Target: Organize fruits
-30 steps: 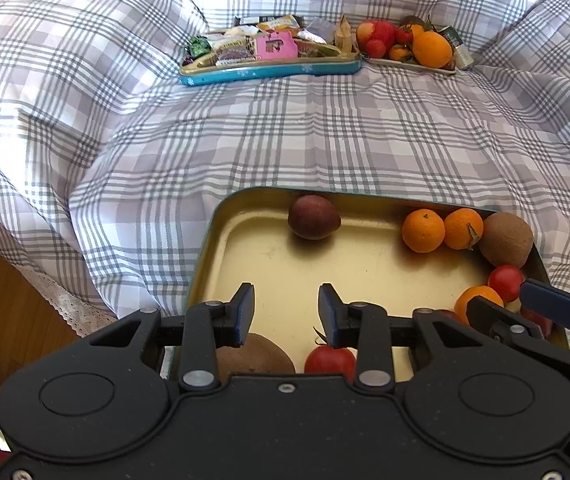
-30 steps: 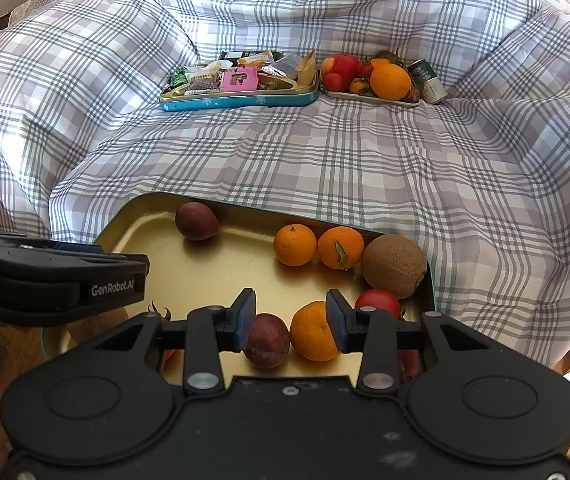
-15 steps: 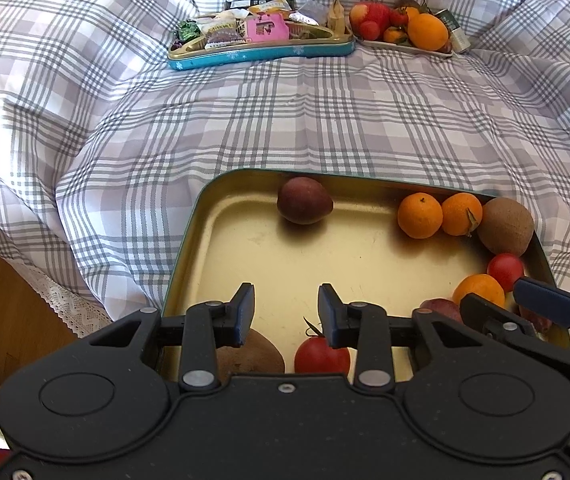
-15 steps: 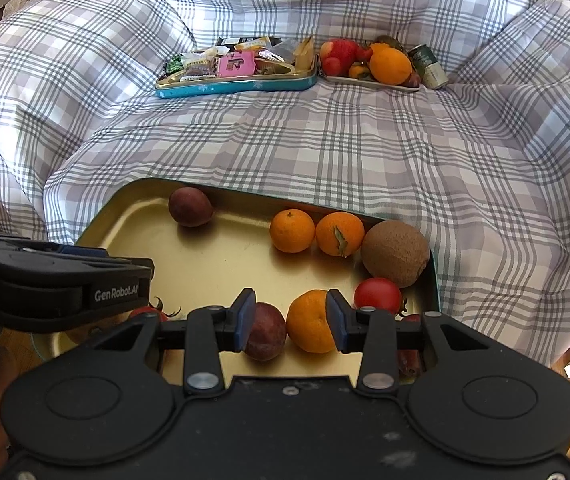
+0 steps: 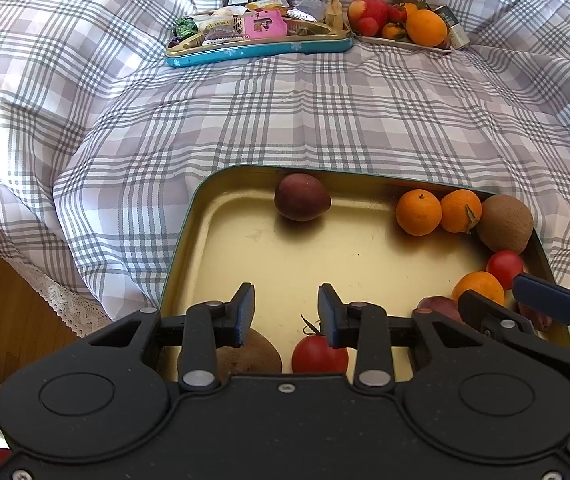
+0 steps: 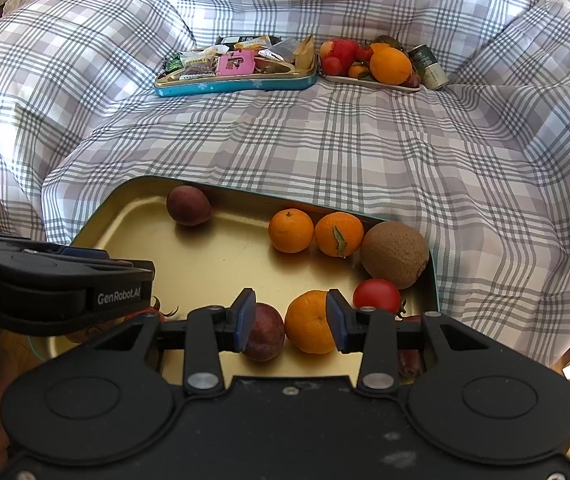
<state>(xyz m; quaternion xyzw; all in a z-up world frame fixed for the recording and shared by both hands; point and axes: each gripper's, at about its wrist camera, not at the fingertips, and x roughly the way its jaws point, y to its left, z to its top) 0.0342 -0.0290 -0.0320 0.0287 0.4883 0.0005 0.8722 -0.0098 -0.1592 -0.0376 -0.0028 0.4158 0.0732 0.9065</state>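
Note:
A gold tray (image 5: pixel 205 216) lies on the checked cloth with fruit along its right side: a dark passion fruit (image 5: pixel 302 197), two mandarins (image 5: pixel 418 212), a kiwi (image 5: pixel 505 224) and a tomato (image 5: pixel 505 264). My left gripper (image 5: pixel 286 311) hovers over the tray's near edge, open and empty. A tomato (image 5: pixel 319 354) and a brown fruit (image 5: pixel 249 354) lie below it. My right gripper (image 6: pixel 290 320) is open over the tray's near right part. A mandarin (image 6: pixel 309 322) and a passion fruit (image 6: pixel 265 336) lie under its gap, and neither is gripped.
At the back stand a teal tin of snacks (image 5: pixel 261 46), a white plate of fruit (image 5: pixel 401 20) and a small can (image 5: pixel 453 28). The cloth (image 5: pixel 285 120) bunches up at both sides. Wooden floor (image 5: pixel 5 300) shows at the lower left.
Both views have tipped slightly, so the scene sits a little higher in frame and more of the tray shows. No fruit has moved, and both jaws keep the same gap.

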